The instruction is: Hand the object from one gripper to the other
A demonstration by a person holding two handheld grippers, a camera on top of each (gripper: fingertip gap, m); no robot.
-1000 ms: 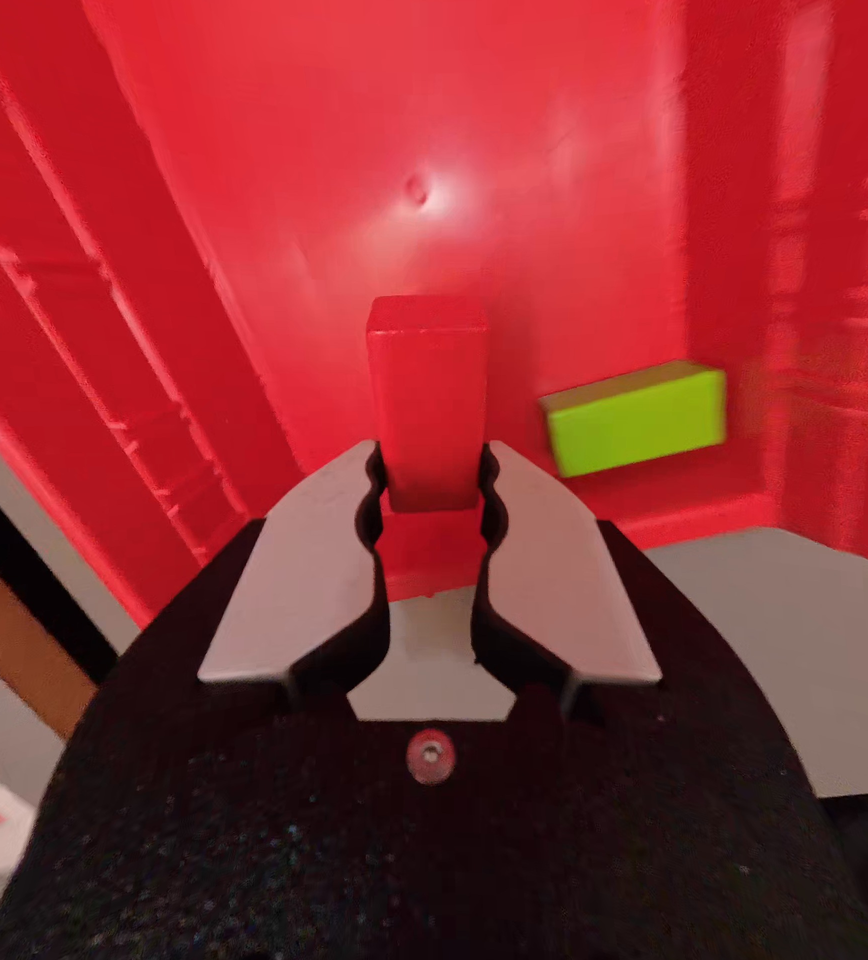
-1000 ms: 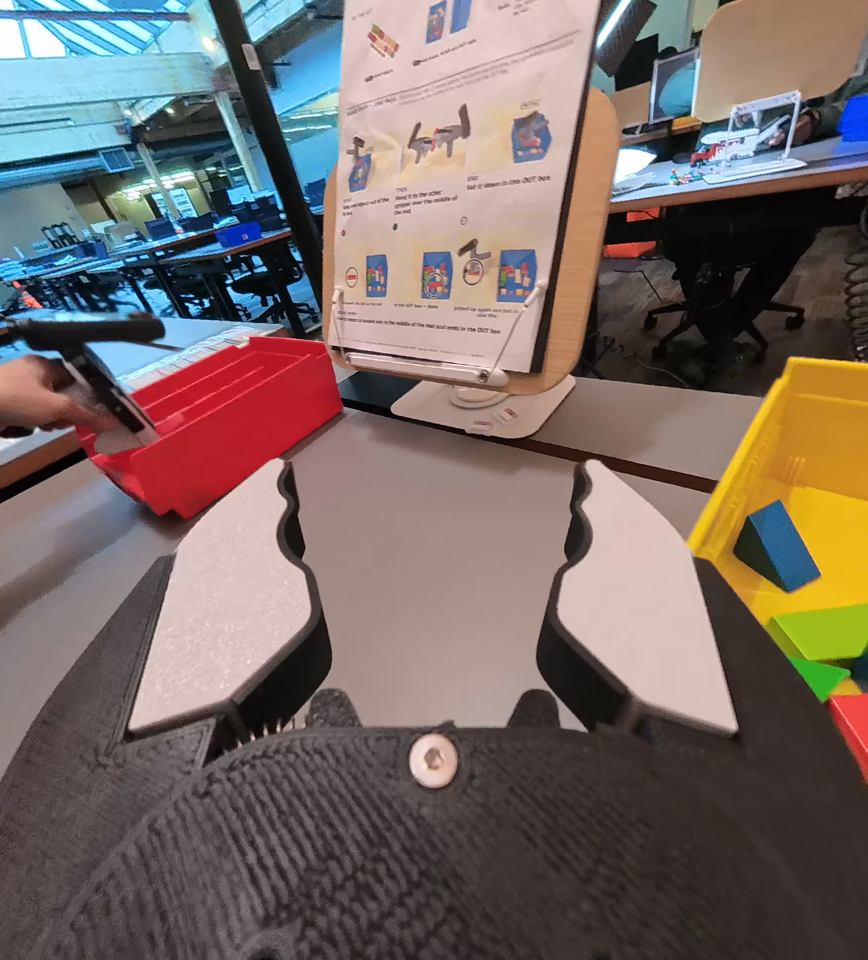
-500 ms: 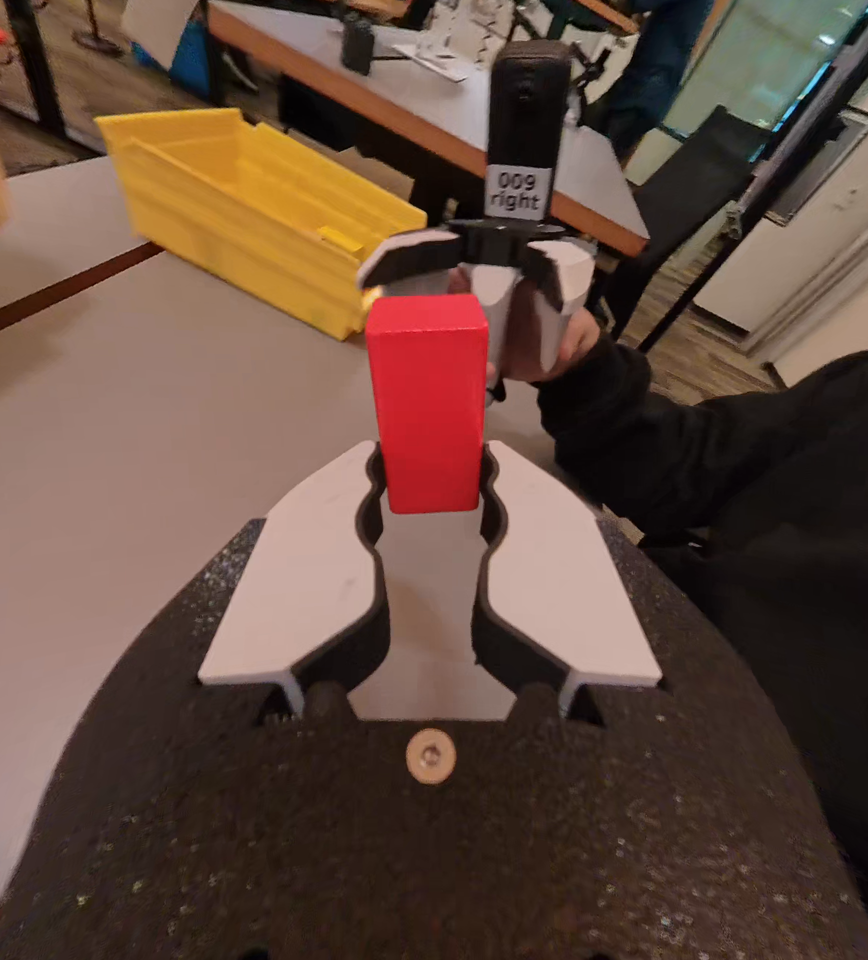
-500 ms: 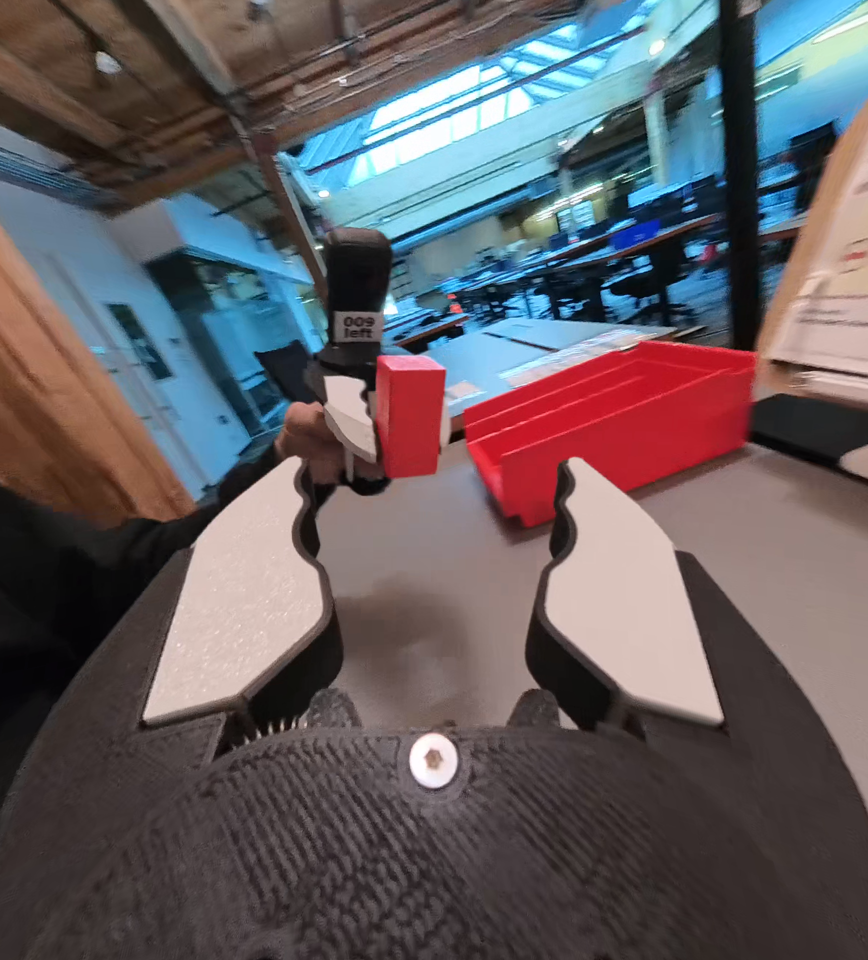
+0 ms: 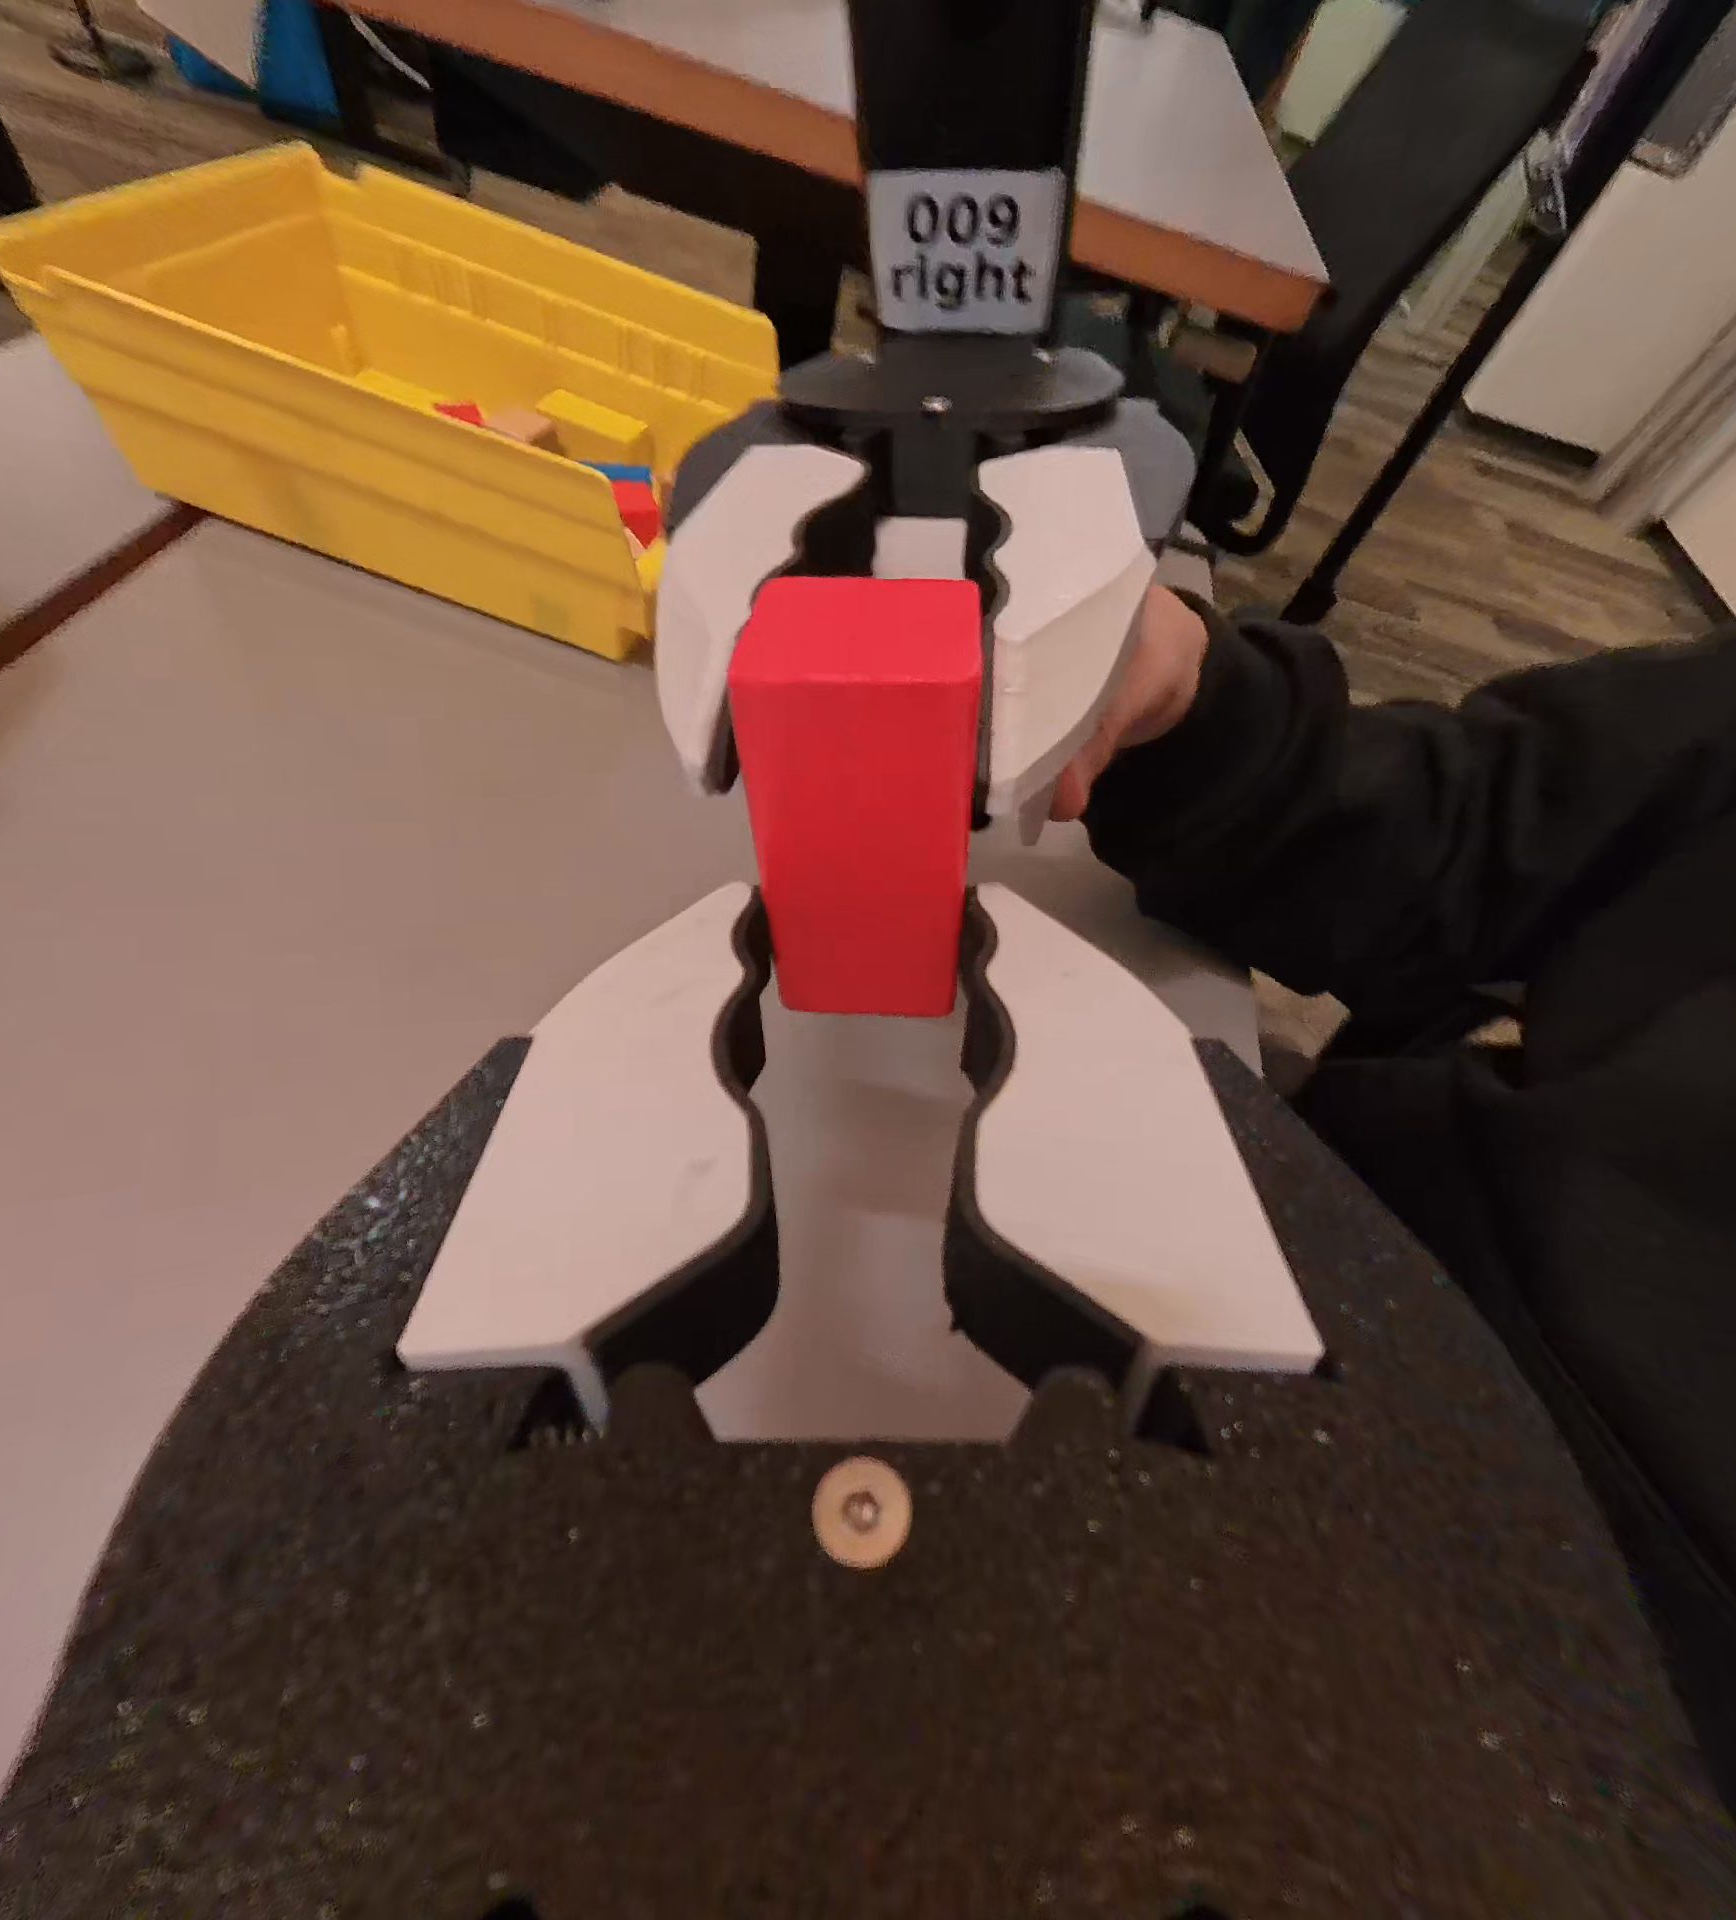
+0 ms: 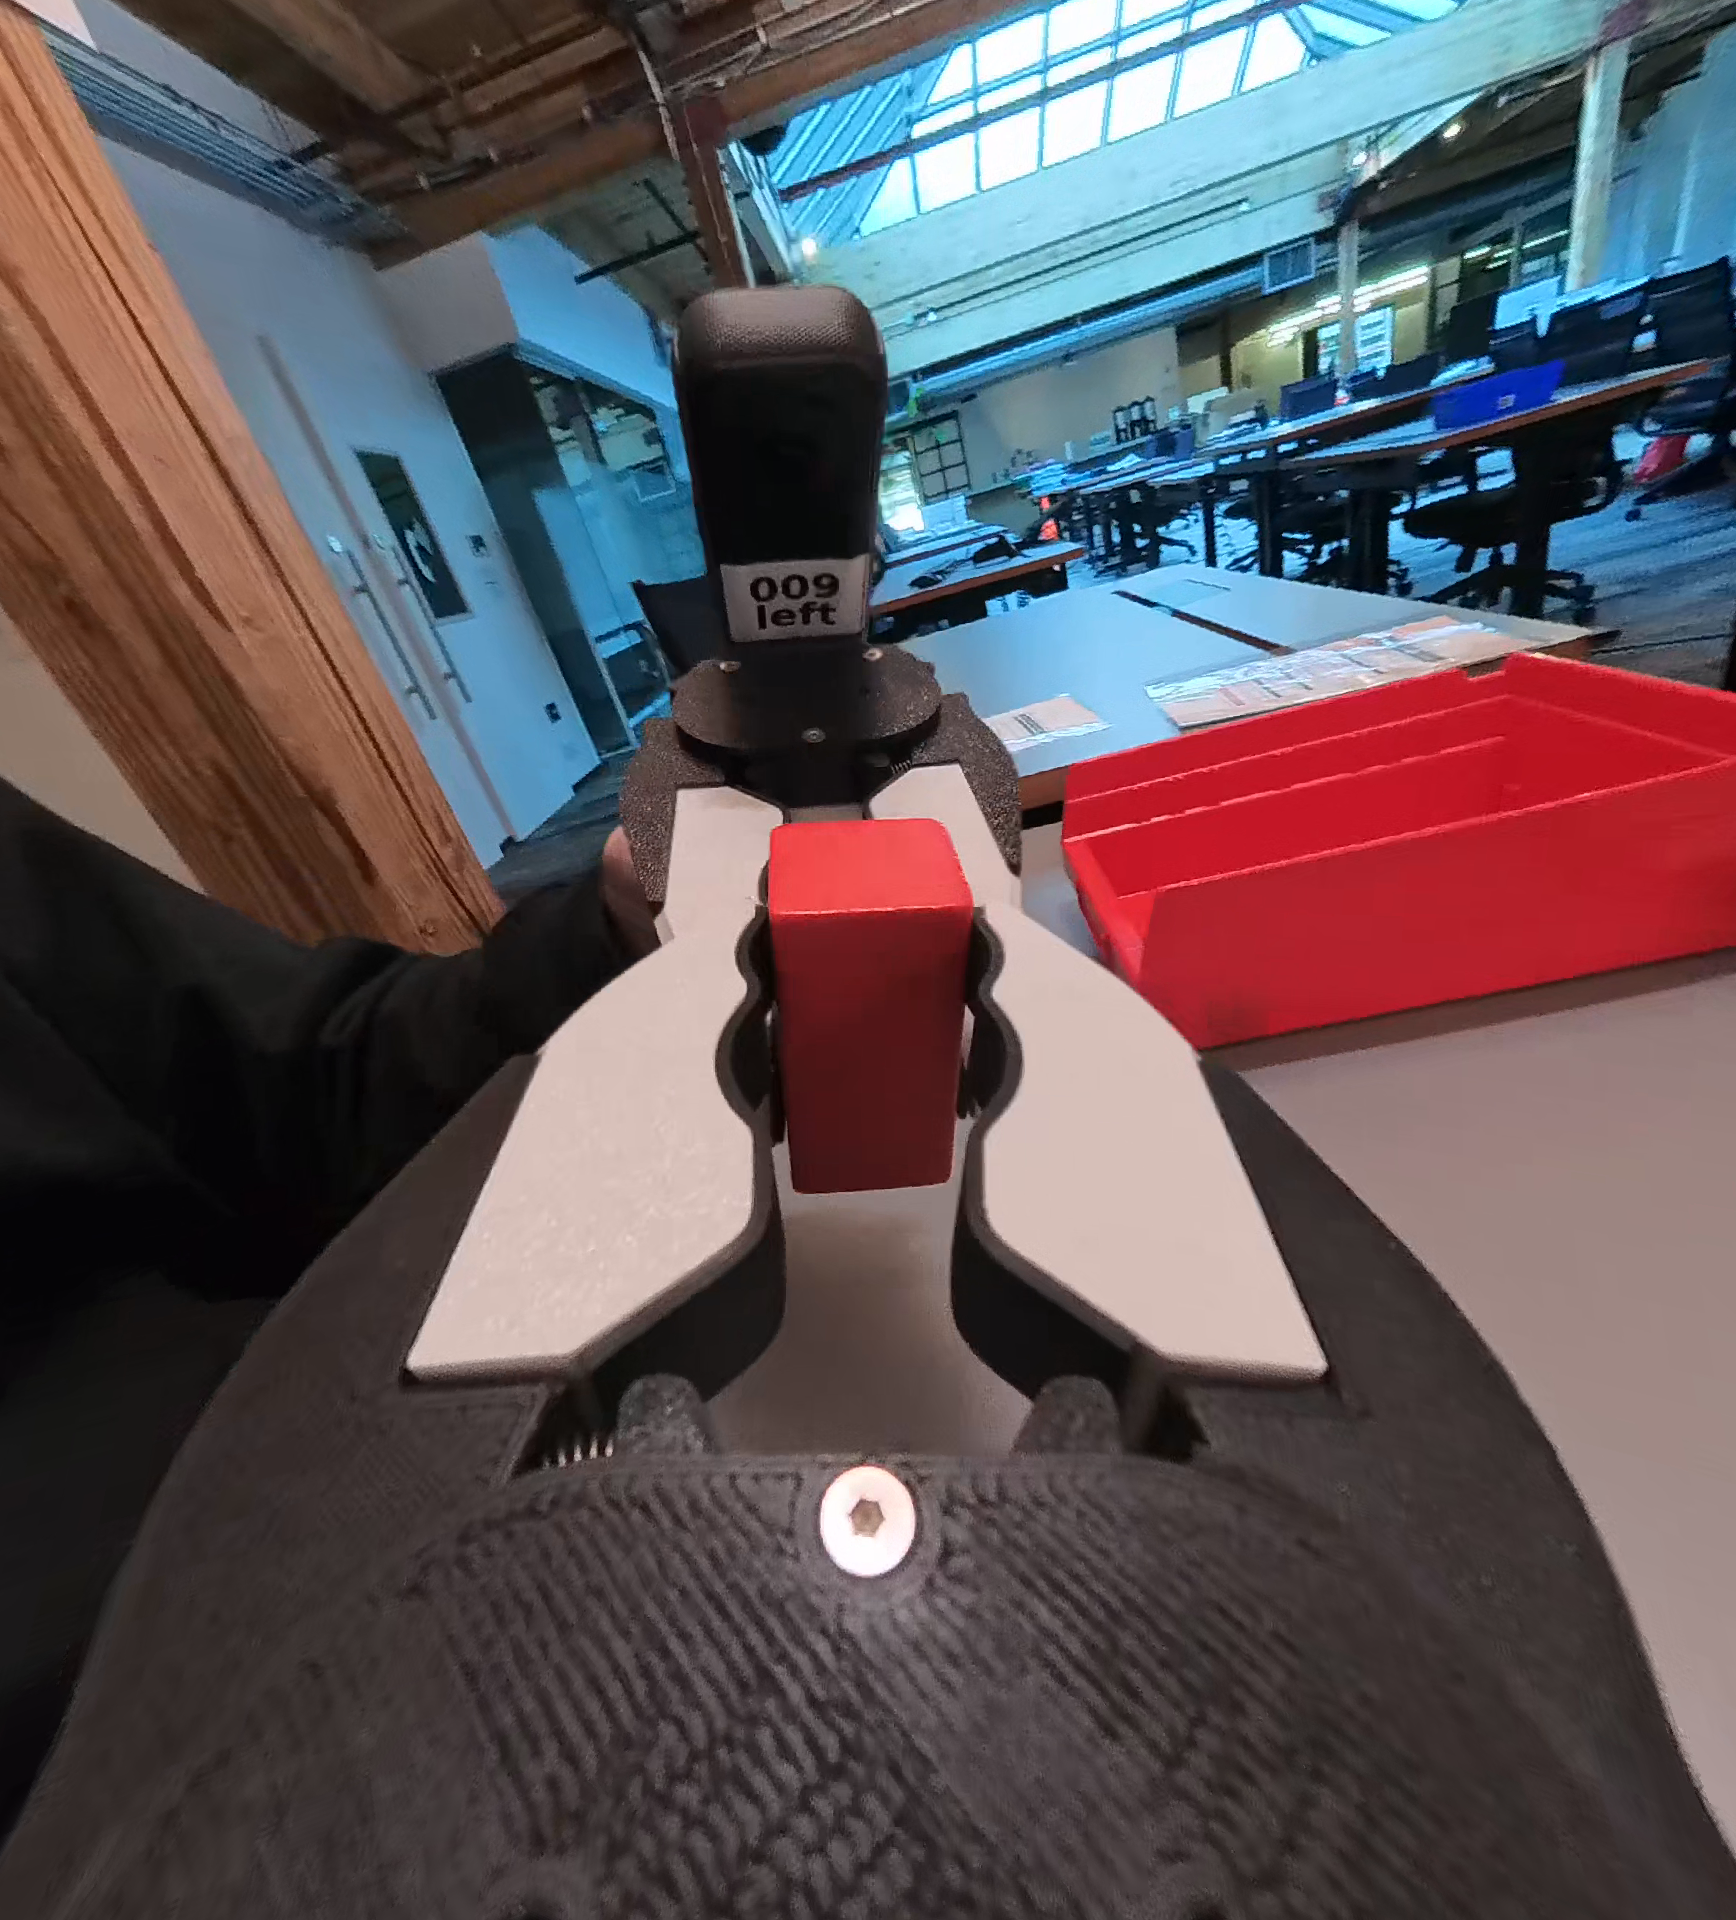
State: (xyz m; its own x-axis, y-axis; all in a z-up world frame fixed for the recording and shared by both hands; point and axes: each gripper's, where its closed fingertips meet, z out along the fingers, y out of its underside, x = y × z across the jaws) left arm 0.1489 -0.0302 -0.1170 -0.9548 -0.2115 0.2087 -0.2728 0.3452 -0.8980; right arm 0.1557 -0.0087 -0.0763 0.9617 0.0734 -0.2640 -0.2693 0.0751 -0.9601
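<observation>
Red block (image 5: 859,821) lengthwise between left (image 5: 862,925) and right hand-held gripper (image 6: 869,956)

Left wrist view: looks forward along its fingers, close. Right wrist view: same mounting, facing opposite. Shared: red block (image 5: 859,821) (image 6: 869,1029) between the tips; grey table (image 5: 272,883) (image 6: 1529,1195).
</observation>
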